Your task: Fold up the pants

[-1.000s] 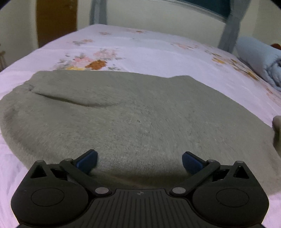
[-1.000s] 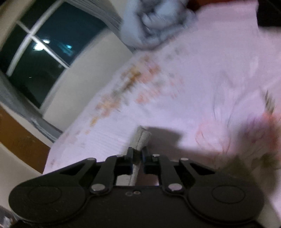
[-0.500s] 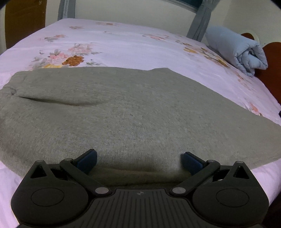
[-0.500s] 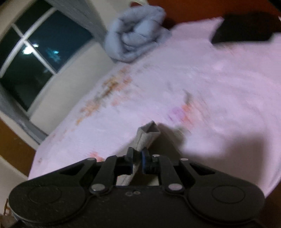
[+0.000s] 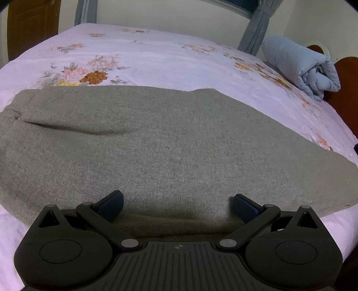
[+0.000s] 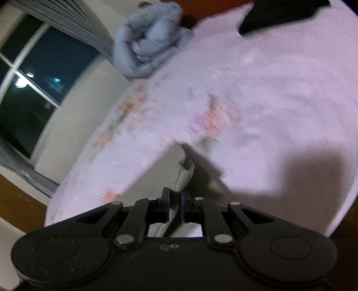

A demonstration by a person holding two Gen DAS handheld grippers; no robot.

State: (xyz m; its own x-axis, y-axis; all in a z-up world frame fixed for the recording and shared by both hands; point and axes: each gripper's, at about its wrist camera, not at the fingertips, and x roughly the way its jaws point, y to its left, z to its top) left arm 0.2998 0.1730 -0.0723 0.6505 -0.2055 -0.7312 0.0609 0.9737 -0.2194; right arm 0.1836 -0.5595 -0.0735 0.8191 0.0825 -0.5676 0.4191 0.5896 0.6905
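Grey pants lie spread flat across the bed, with a dark fold crease at the left. My left gripper is open, its blue-padded fingers wide apart over the near edge of the pants, holding nothing. My right gripper is shut on a grey end of the pants, which sticks up between the closed fingers above the bed. The right wrist view is blurred.
The bed has a pink floral sheet. A rolled light-blue blanket lies at the far right by the brown headboard; it also shows in the right wrist view. A dark object lies on the bed. A window is at the left.
The left gripper has pulled back a little, so more of the pants and the blanket show. The right gripper has swung with the pants end held, and the bed view shifted.
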